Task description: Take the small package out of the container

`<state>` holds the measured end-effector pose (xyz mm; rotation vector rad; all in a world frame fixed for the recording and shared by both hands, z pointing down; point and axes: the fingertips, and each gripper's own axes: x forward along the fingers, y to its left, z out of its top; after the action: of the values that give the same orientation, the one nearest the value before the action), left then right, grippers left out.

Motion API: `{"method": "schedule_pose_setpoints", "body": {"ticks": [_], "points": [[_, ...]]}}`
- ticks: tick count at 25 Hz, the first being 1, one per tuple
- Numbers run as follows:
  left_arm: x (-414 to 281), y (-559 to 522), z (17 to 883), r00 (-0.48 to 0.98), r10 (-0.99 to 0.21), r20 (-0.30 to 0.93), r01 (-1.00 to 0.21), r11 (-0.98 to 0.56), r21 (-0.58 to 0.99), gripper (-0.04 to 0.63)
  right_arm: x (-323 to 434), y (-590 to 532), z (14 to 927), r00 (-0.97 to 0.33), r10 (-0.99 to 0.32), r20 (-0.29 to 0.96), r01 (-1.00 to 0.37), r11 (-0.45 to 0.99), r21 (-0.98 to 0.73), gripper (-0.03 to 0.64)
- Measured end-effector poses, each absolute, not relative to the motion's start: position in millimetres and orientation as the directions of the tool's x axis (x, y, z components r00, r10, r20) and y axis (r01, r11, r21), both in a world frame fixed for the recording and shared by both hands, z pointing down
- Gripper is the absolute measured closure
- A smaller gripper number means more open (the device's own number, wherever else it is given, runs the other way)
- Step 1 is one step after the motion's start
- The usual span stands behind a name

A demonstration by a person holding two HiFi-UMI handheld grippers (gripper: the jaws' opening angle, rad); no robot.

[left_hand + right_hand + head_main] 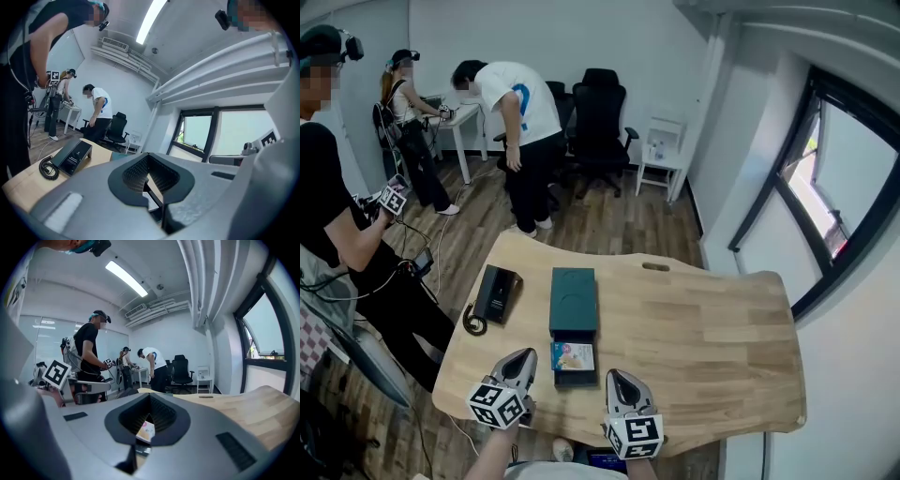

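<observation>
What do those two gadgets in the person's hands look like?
The left gripper and the right gripper are both smooth grey shells that taper to jaws with black ribbed lining. Each carries a white cube printed with black square markers.

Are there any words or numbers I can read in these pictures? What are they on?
"2" (big and blue, as far as it shows): on the back of the bending person's white T-shirt.
White print on the black box: too small to read.
Print on the small package in the container: too blurred; only a coloured picture shows.
</observation>
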<state>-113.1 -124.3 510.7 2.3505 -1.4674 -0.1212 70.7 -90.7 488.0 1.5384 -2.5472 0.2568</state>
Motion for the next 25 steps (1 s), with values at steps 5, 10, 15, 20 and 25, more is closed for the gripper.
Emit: {"method": "schedule_pose_setpoints", "body": {"ticks": [5,10,15,20,25], "points": [[-118.0,-131.8,510.7,0.445,-0.887,0.125,-0.861,-0.385,0.333,0.592,60.6,-98.2,478.1,-0.493,-0.860,0.129,-0.870,0.491,-0.051,0.612],[-119.7,-139.2,514.3,0.444,-0.886,0.131,-0.866,-0.388,0.315,0.592,61.0,-111.9,493.2,-0.471,-0.866,0.170,-0.882,0.463,-0.083,0.612],[-117.5,-143.6,526.2,0.447,-0.883,0.144,-0.868,-0.390,0.306,0.592,70.3,-118.3,501.1,-0.444,-0.878,0.177,-0.896,0.432,-0.104,0.612],[-113.9,-145.2,547.0,0.444,-0.873,0.201,-0.877,-0.378,0.295,0.592,81.1,-121.9,510.8,-0.416,-0.892,0.179,-0.907,0.391,-0.158,0.612],[-112.2,-143.7,573.8,0.454,-0.852,0.261,-0.869,-0.358,0.342,0.592,78.5,-127.3,530.2,-0.433,-0.870,0.235,-0.901,0.406,-0.156,0.612]]}}
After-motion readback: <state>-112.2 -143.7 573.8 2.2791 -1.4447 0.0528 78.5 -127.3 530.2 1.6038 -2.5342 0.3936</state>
